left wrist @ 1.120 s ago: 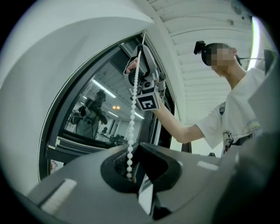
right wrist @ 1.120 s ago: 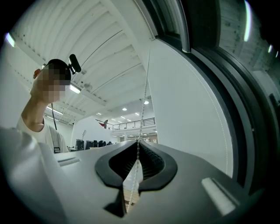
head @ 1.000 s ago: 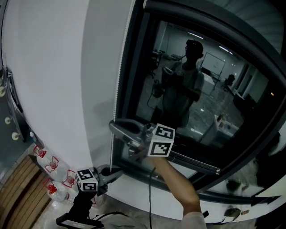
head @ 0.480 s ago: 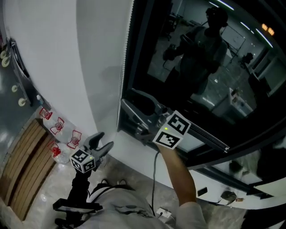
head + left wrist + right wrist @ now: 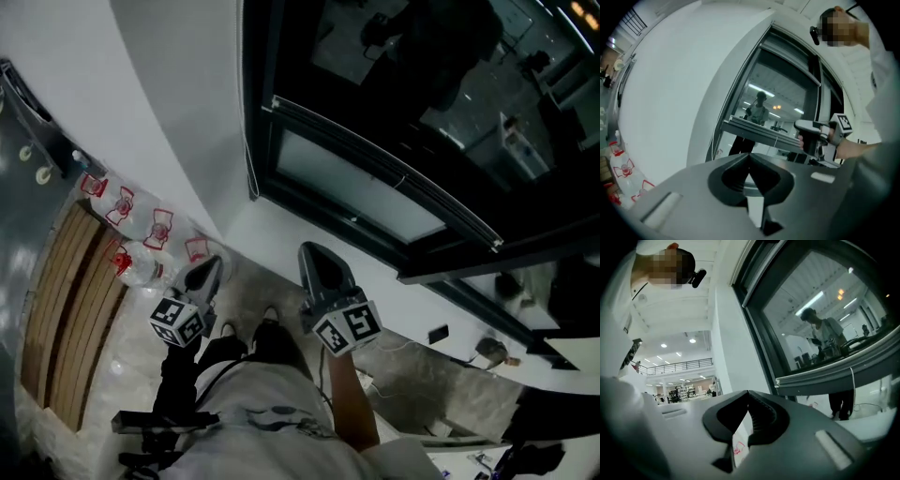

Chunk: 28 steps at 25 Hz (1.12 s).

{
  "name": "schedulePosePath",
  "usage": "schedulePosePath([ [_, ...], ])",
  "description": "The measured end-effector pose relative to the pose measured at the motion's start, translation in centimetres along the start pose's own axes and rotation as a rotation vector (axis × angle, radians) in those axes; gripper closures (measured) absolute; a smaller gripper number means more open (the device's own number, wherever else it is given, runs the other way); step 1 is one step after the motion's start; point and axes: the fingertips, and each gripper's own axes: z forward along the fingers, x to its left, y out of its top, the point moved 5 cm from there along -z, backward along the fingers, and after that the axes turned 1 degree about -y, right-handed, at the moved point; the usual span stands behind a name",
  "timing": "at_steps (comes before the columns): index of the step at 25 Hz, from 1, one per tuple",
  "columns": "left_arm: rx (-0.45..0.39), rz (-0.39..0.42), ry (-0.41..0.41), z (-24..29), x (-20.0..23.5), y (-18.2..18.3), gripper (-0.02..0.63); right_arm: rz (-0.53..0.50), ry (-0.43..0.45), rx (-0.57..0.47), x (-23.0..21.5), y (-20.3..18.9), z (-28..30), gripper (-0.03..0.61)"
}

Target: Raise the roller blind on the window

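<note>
The window's dark pane [image 5: 394,84] fills the upper head view. The blind's grey bottom rail [image 5: 375,161] hangs partway up it, with a lighter strip of glass below. That rail [image 5: 759,131] [image 5: 834,373] shows in both gripper views, a thin white cord hanging from it. My left gripper [image 5: 208,267] [image 5: 749,155] is low beside the white wall, jaws together and empty. My right gripper [image 5: 311,251] [image 5: 748,392] is below the sill. Its jaws have just been closing, stand shut and hold nothing. It [image 5: 806,126] also appears in the left gripper view.
Water bottles [image 5: 141,225] with red labels stand along the foot of the white wall [image 5: 141,84], next to wooden slats [image 5: 66,300]. A white sill [image 5: 281,234] runs under the window. Cables [image 5: 403,347] lie on the speckled floor. My shoes [image 5: 267,323] are beneath the grippers.
Both grippers have dropped from the window's lower left corner to below the sill. The left jaws, spread half a second ago, are together. The head view has tipped down toward the floor.
</note>
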Motion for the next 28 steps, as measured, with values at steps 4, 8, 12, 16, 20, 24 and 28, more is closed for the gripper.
schedulePosePath([
  [4,0.051,-0.007,-0.005,-1.4,-1.7,-1.6,0.615,-0.009,-0.125,0.018,1.5,-2.5,-4.2,0.576],
  [8,0.076,0.093,-0.09,-4.6,-3.1,-2.4,0.615,0.014,-0.255,-0.012,5.0,-4.9,-7.6,0.577],
  [12,0.119,0.147,-0.163,-8.3,-4.4,-3.6,0.615,0.075,-0.348,-0.022,10.0,-8.0,-10.9,0.577],
  [16,0.151,0.129,-0.198,-11.9,-5.2,-5.0,0.615,0.093,-0.374,-0.008,15.1,-10.1,-12.9,0.577],
  [20,0.157,0.163,-0.235,-13.5,-7.4,-5.5,0.615,0.084,-0.409,-0.019,17.6,-10.3,-15.8,0.577],
  [24,0.113,0.197,-0.203,-14.8,-10.6,-5.6,0.615,0.077,-0.463,-0.036,18.4,-10.1,-19.9,0.575],
  [28,0.072,0.2,-0.187,-16.1,-14.2,-5.7,0.615,0.057,-0.506,-0.066,18.7,-9.1,-23.5,0.577],
])
